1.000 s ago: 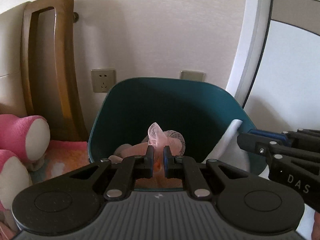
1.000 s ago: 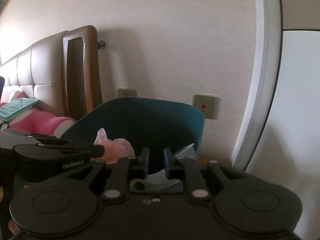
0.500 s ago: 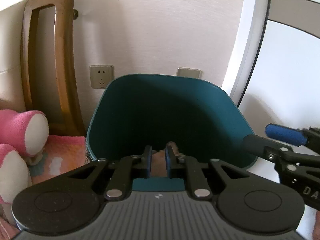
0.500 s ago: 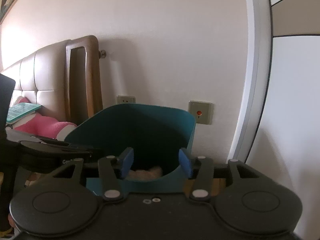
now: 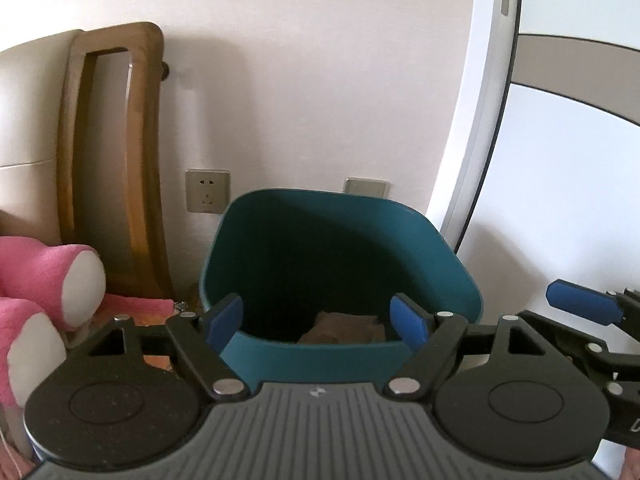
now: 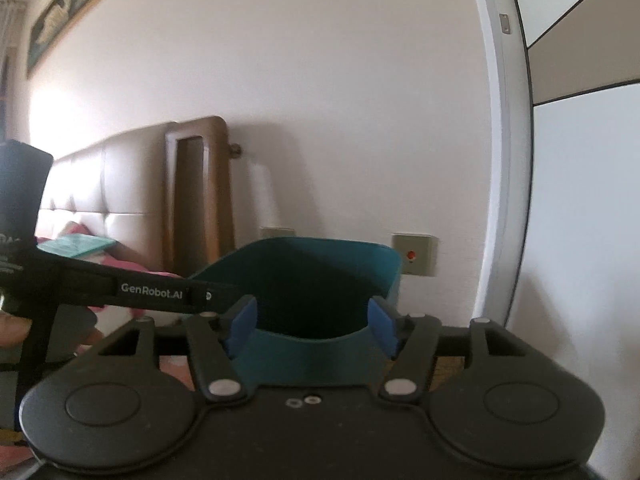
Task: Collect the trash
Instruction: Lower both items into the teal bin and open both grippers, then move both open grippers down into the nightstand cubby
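A teal waste bin (image 5: 340, 240) stands against the wall, straight ahead in both wrist views (image 6: 320, 272). Crumpled brownish trash (image 5: 344, 330) lies at its bottom. My left gripper (image 5: 316, 322) hovers in front of the bin's near rim, its jaws opening, with nothing between the blue pads. My right gripper (image 6: 312, 324) is also before the rim, jaws opening and empty. One of its blue pads (image 5: 580, 304) shows at the right of the left wrist view. The left gripper's black body (image 6: 152, 292) crosses the left of the right wrist view.
A wooden headboard post (image 5: 116, 160) stands left of the bin, with a pink plush toy (image 5: 48, 280) on the bed beside it. Two wall plates (image 5: 207, 191) sit behind the bin. A white door frame (image 5: 480, 120) rises at the right.
The left gripper let go of pink netting trash and the right of a white scrap. Both jaws have spread wide, and both grippers have drawn back from the bin.
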### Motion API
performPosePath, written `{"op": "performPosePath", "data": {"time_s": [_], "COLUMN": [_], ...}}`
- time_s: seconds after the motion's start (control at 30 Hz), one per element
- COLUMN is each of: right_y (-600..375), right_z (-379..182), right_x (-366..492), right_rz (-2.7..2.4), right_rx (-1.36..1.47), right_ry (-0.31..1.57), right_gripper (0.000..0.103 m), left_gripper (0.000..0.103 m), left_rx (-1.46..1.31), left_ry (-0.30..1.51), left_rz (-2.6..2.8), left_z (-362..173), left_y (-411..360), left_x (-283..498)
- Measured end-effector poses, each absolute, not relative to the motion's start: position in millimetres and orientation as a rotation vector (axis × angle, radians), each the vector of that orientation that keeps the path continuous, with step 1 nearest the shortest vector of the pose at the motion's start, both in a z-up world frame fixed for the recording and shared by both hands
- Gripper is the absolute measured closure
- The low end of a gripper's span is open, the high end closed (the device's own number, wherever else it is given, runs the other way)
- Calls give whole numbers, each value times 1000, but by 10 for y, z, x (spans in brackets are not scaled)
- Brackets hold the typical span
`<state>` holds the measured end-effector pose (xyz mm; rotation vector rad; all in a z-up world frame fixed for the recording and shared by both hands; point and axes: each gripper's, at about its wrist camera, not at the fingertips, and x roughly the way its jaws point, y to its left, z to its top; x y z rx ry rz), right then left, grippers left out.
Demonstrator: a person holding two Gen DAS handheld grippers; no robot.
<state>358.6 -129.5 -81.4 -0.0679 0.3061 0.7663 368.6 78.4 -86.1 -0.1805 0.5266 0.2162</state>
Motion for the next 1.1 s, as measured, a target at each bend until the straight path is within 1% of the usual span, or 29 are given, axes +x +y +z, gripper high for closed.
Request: {"op": "performPosePath", "data": {"time_s": [0.17,0.4,0.47,0.53,0.6,0.63,0.87,1.0,1.03,1.1], "right_y": [-1406,-1521,-1531,-1520,-1494,-1479,-1433,-1407,-1410,-1415], "right_z": [-956,-1243,-1372,-1554,-1788,-1901,-2765,-3333,-3482,-3781], "right_x": [3411,3230,3177,3140,3104,3093,3103,3078,3072,3100], "right_rz": [803,840,850,854,860,861,893,873,867,838], "right_rx": [-52,-22,-27,-38,-65,-72,-53,-108,-116,-125], "right_ry": [270,266,275,299,335,353,539,641,667,737], "right_gripper": [37,34,34,33,33,33,33,33,32,32], "left_gripper": [22,22,16,15,11,8,7,6,2,1], "left_rx": [-185,-112,-115,-126,-143,-157,-214,-275,-284,-304], "left_ry": [510,500,501,506,519,527,621,681,699,723], "left_rz": [181,147,136,128,118,117,104,71,62,60], "left_z": [-960,-1183,-1286,-1414,-1555,-1656,-2453,-2993,-3153,-3420], "left_y": [810,796,818,848,877,895,944,957,941,930], "left_x": [3430,3038,2937,2843,2780,2750,2656,2600,2564,2533]}}
